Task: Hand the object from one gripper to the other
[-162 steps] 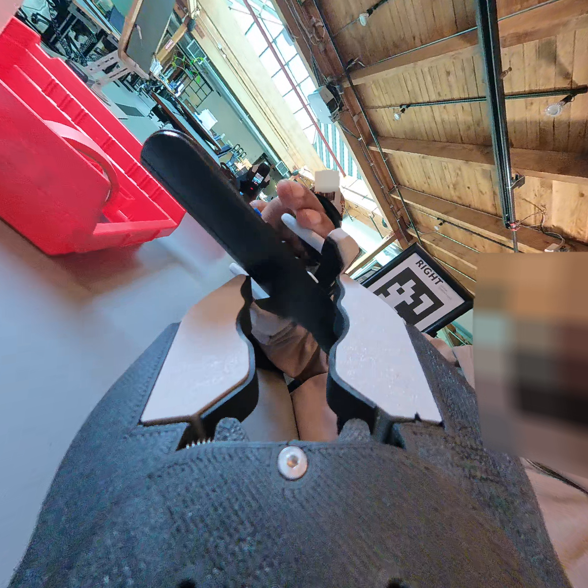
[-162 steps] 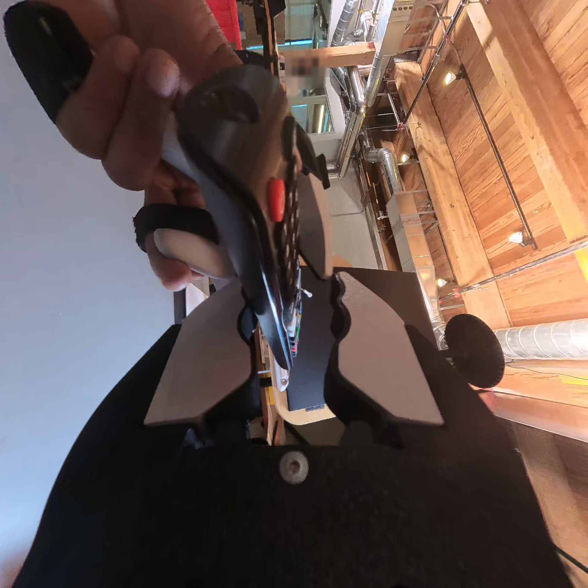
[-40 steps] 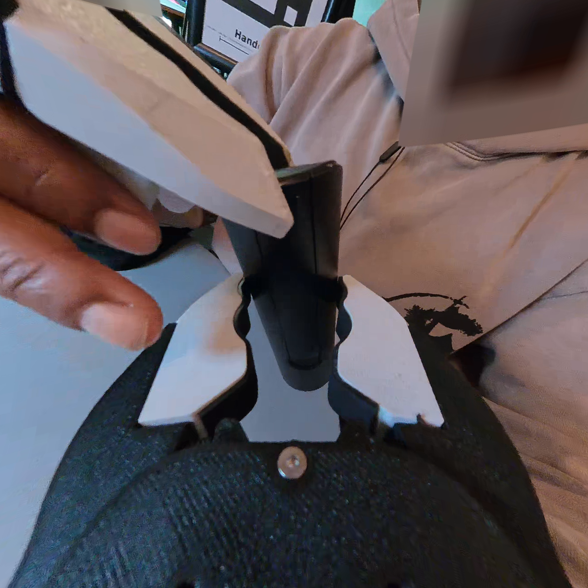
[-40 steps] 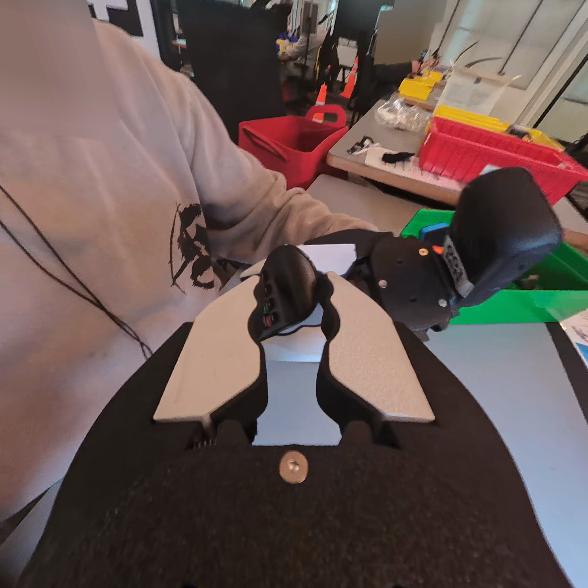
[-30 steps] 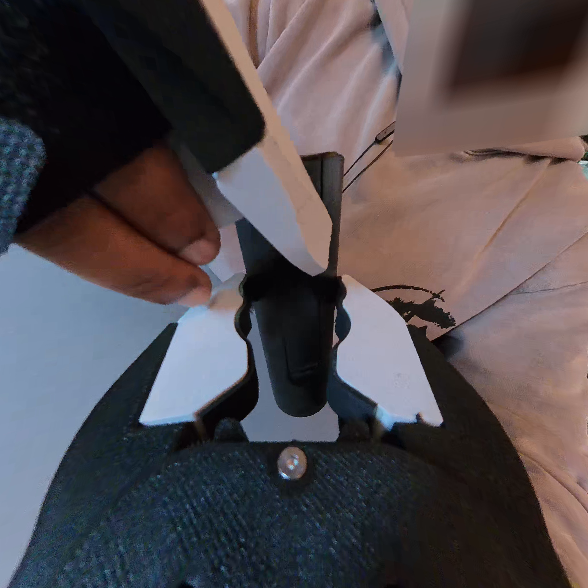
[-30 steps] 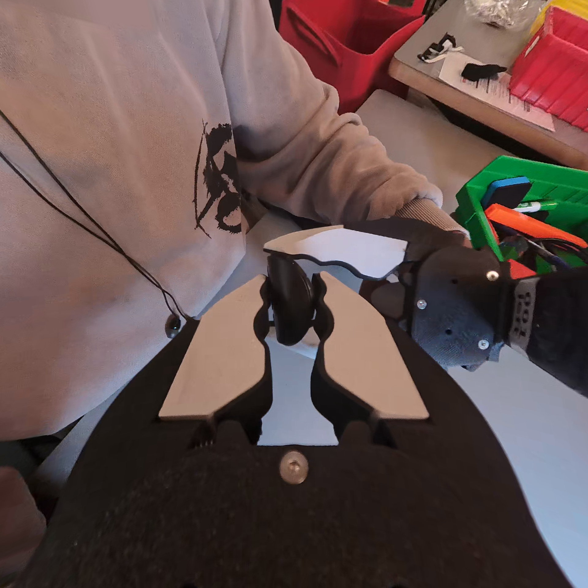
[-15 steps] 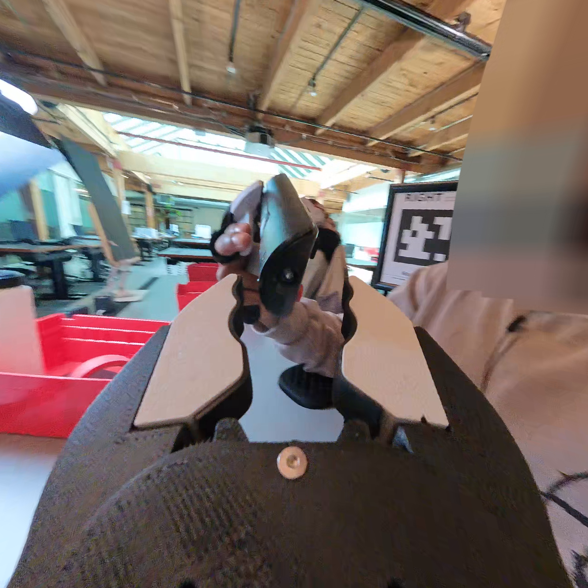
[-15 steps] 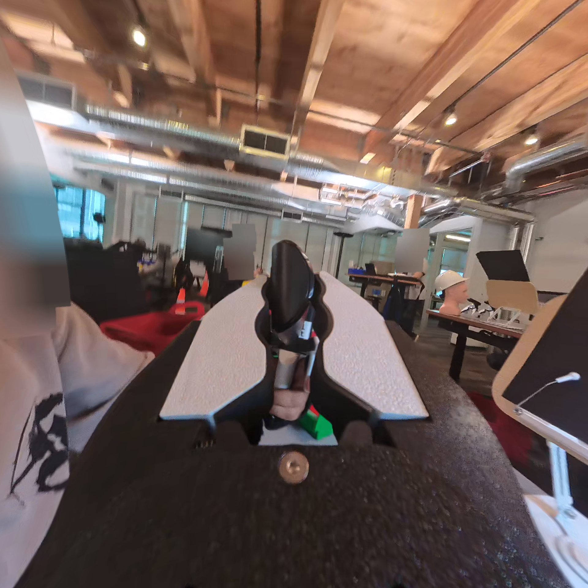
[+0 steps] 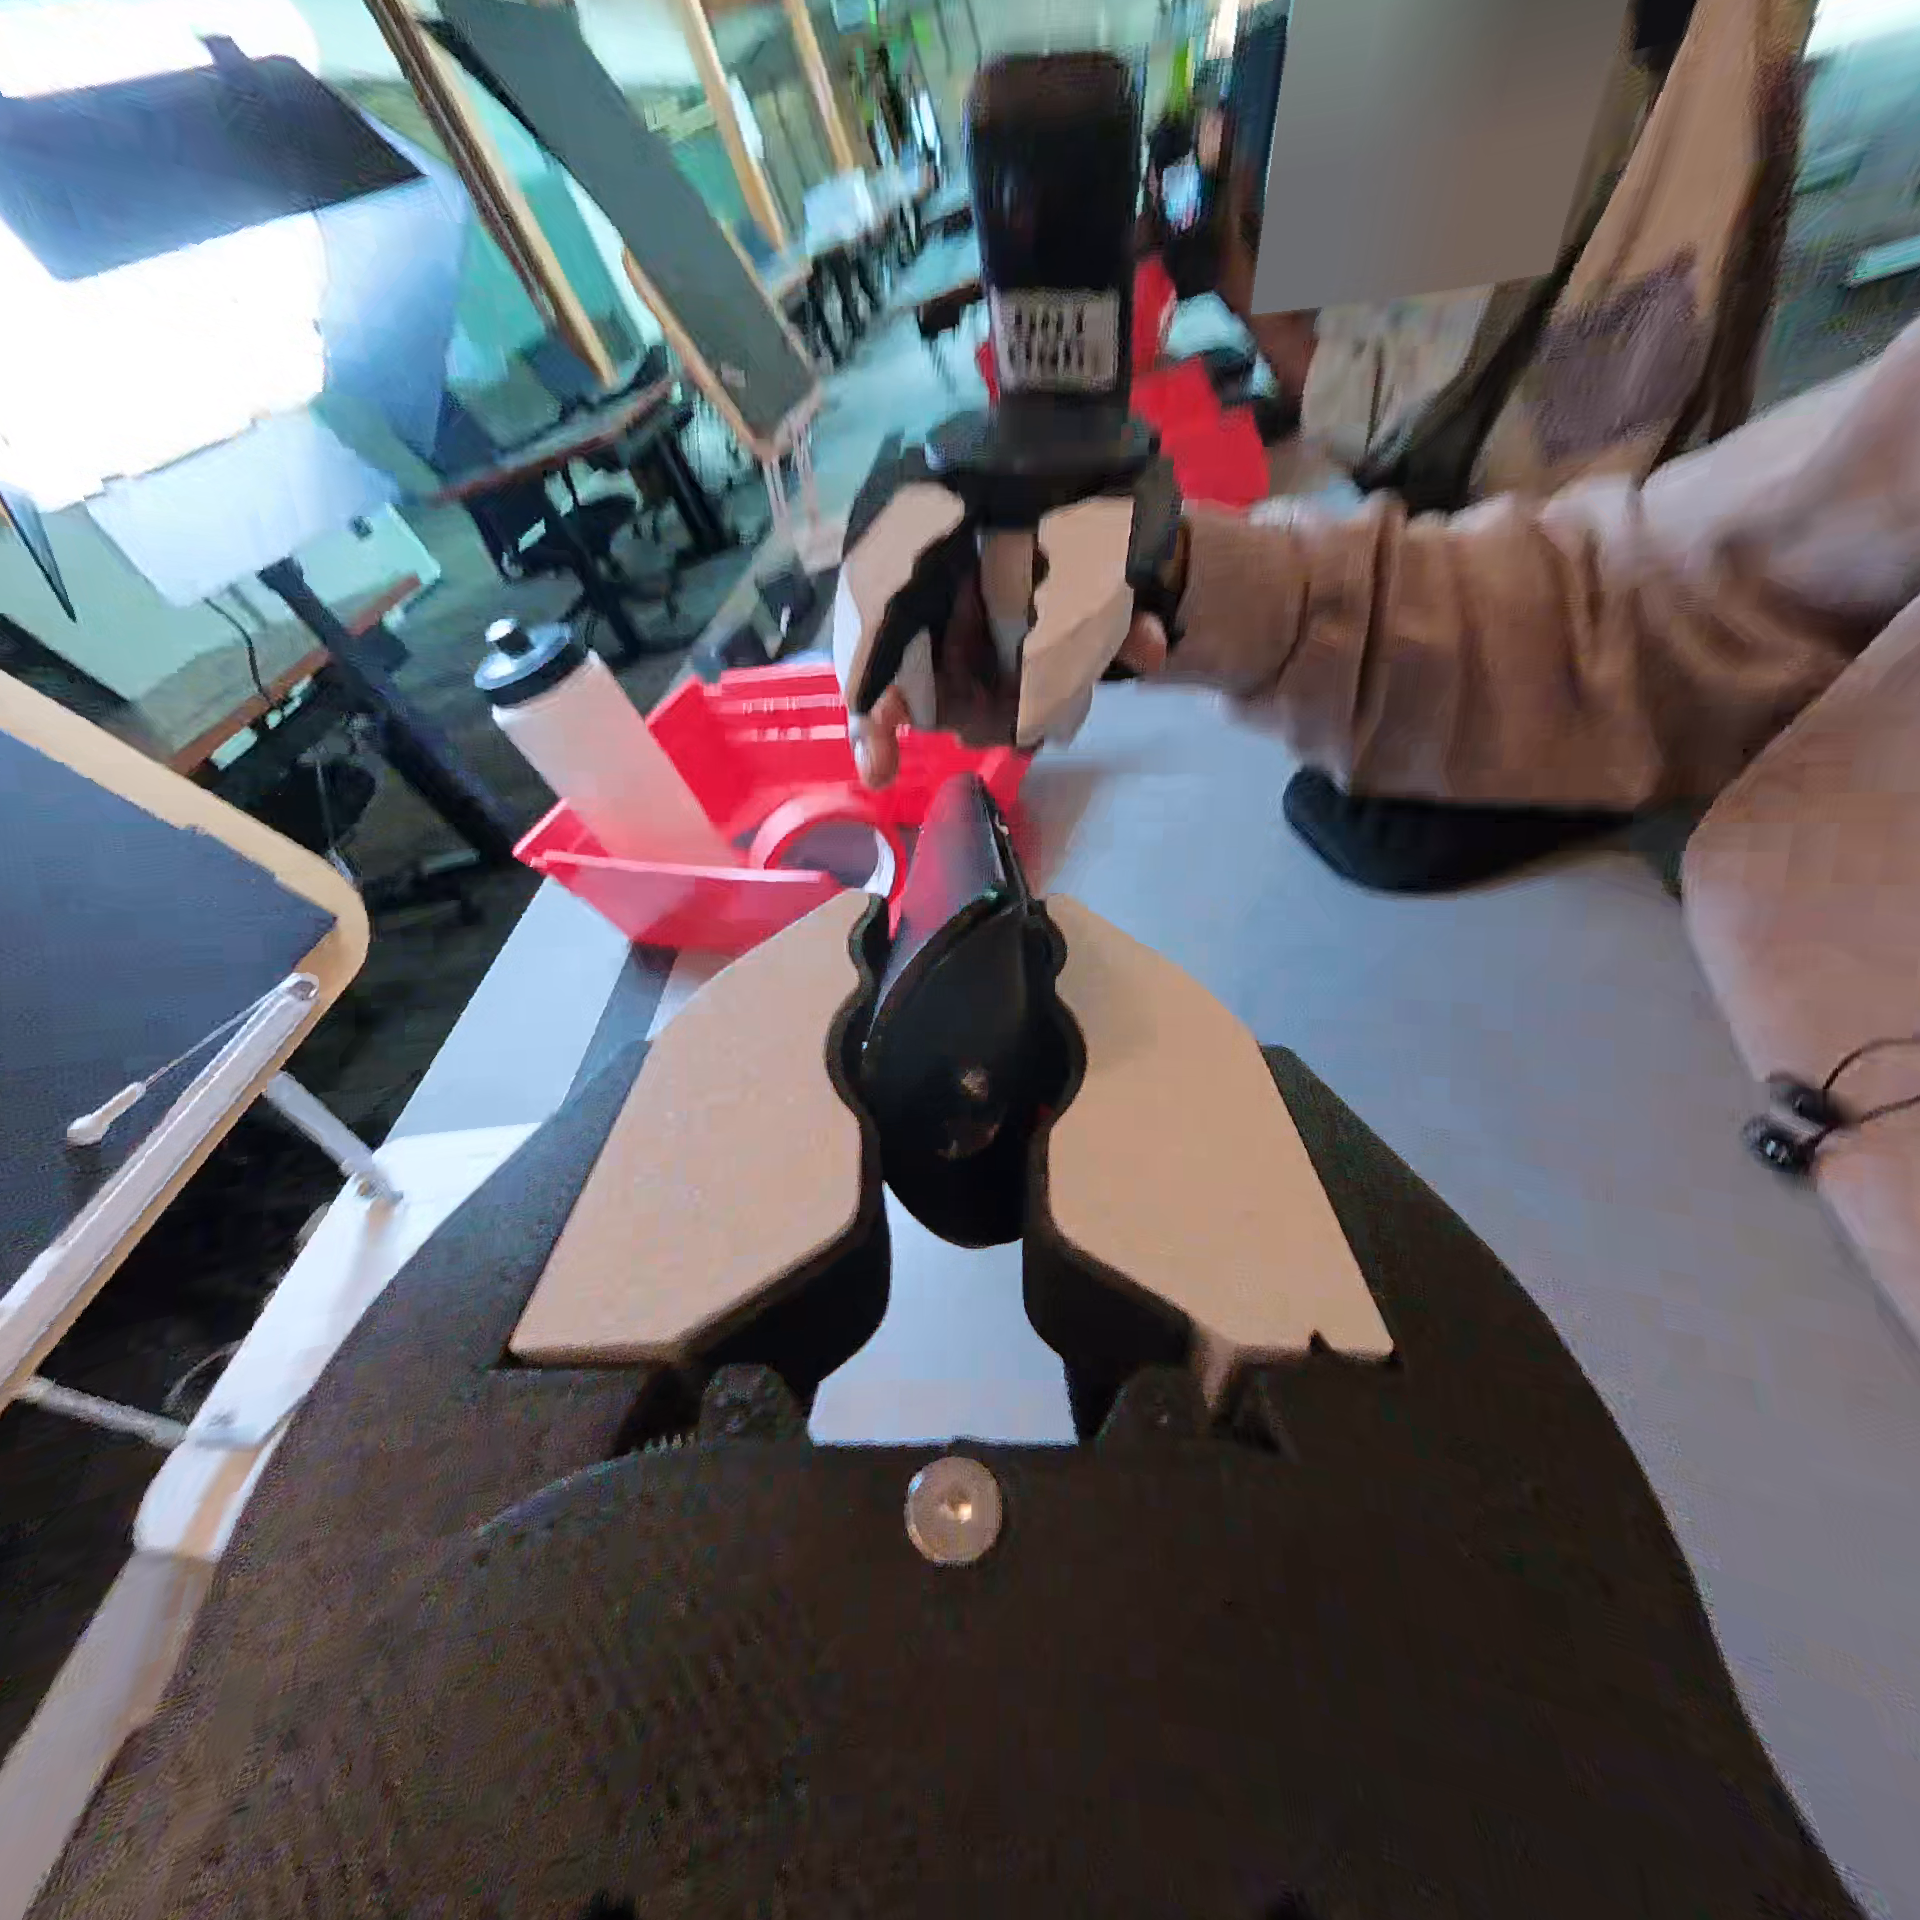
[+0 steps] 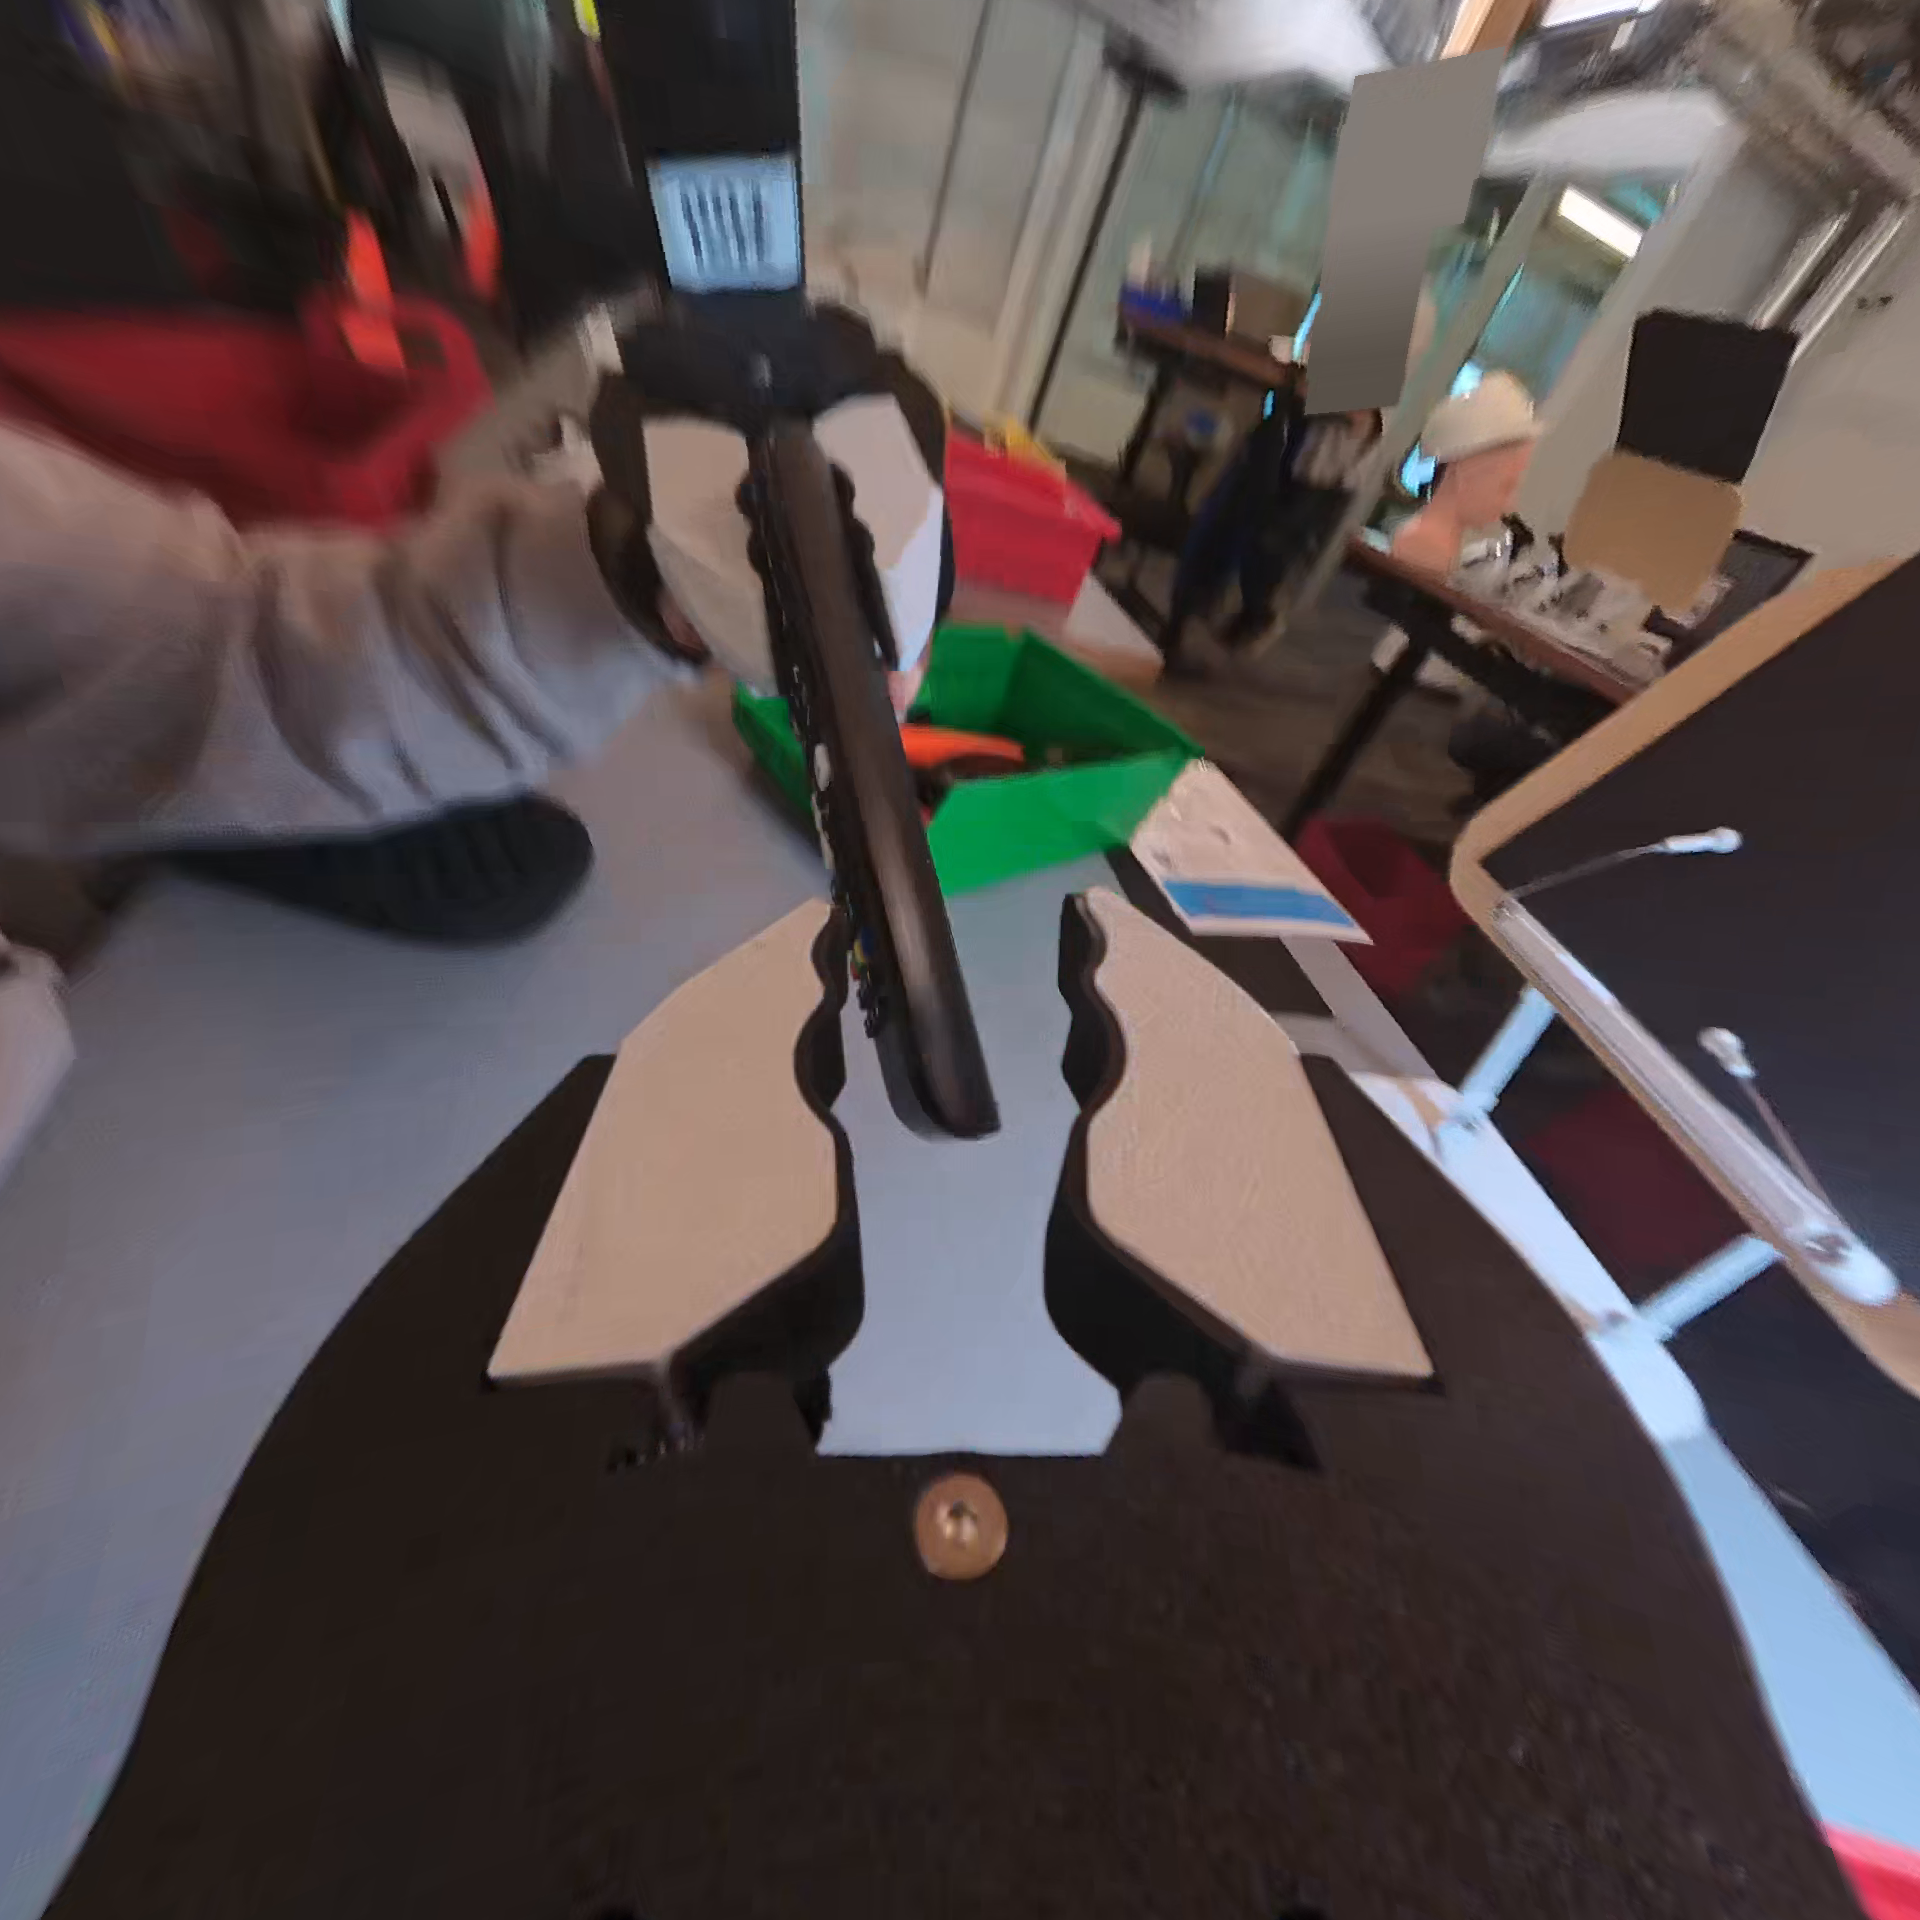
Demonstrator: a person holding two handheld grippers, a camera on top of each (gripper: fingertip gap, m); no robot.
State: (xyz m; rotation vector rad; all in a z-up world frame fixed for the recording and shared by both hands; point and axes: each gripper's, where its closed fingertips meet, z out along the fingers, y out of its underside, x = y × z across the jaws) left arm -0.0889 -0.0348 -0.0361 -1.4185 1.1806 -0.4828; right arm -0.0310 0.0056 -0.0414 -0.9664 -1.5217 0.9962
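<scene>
Remote control, long, slim and glossy black with small coloured buttons along one edge, is pinched at one end by the left gripper. Its free end sits between the spread, wavy-edged beige fingers of the right gripper, near the left one. Below lies a smooth grey table carrying a red plastic bin and a green bin.

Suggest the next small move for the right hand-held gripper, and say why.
Probably draw the right hand-held gripper straight back, off the remote. Its jaws stand open with the remote's end loose in the gap, near one finger, while the left hand-held gripper is shut on the other end. The left one alone seems to carry it, so backing away would finish the handover.
</scene>
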